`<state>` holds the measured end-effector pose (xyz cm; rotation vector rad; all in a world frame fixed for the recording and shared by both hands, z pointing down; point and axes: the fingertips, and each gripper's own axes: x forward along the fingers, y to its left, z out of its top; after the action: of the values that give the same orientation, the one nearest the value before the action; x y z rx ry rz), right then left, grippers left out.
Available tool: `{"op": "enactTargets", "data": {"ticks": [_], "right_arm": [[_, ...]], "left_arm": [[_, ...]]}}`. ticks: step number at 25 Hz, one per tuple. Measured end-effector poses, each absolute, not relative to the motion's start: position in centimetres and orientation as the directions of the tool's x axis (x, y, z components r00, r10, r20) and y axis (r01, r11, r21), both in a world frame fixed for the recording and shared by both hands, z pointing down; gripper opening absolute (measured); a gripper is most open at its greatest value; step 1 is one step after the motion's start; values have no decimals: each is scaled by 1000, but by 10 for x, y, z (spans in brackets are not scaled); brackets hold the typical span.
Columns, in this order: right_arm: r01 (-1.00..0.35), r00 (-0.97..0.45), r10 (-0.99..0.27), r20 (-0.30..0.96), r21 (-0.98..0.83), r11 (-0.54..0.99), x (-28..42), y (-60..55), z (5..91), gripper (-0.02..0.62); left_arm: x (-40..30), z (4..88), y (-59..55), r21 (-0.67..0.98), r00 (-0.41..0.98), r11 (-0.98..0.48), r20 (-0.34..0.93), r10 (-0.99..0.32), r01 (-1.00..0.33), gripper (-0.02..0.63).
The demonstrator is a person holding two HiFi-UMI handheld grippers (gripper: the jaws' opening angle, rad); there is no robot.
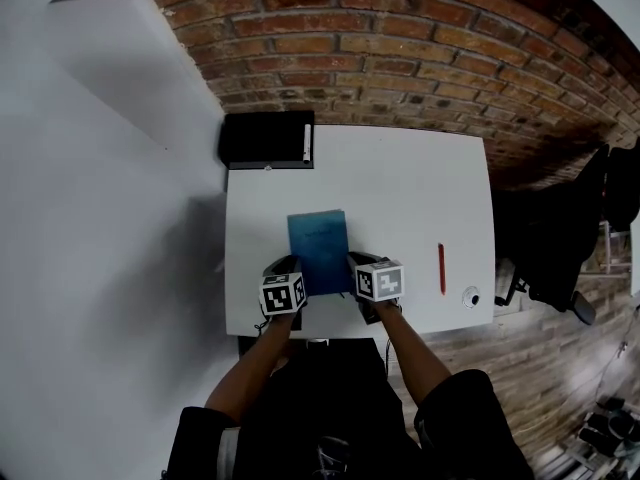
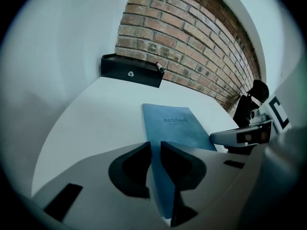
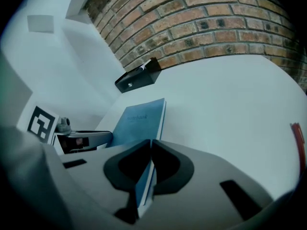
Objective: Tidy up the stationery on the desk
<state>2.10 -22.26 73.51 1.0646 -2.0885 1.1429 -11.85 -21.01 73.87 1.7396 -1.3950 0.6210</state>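
A blue notebook (image 1: 318, 248) lies near the front middle of the white desk (image 1: 400, 188), cover up. My left gripper (image 1: 283, 290) is shut on its near left corner, and the cover edge (image 2: 163, 176) runs between the jaws. My right gripper (image 1: 373, 286) is shut on the near right corner, where the page edge (image 3: 144, 181) sits pinched between the jaws. A red pen (image 1: 441, 268) lies on the desk to the right of the notebook (image 3: 139, 119). A black box (image 1: 266, 139) stands at the desk's back left corner with a pen (image 1: 306, 144) on top.
A small round white object (image 1: 470, 296) rests near the desk's front right corner. A brick wall (image 1: 400, 48) runs behind the desk. A black chair (image 1: 560, 238) stands to the right. The white wall (image 1: 100, 218) is on the left.
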Motion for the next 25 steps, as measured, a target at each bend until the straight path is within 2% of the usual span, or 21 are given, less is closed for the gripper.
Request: {"op": "enactTargets", "data": {"ticks": [15, 25], "right_arm": [[-801, -594, -343, 728, -495, 337, -33, -182, 739, 32], [-804, -583, -329, 742, -470, 364, -42, -176, 743, 32]], "left_arm": [[-173, 738, -184, 243, 252, -90, 799, -546, -966, 71], [-182, 738, -176, 220, 238, -98, 808, -539, -971, 69]]}}
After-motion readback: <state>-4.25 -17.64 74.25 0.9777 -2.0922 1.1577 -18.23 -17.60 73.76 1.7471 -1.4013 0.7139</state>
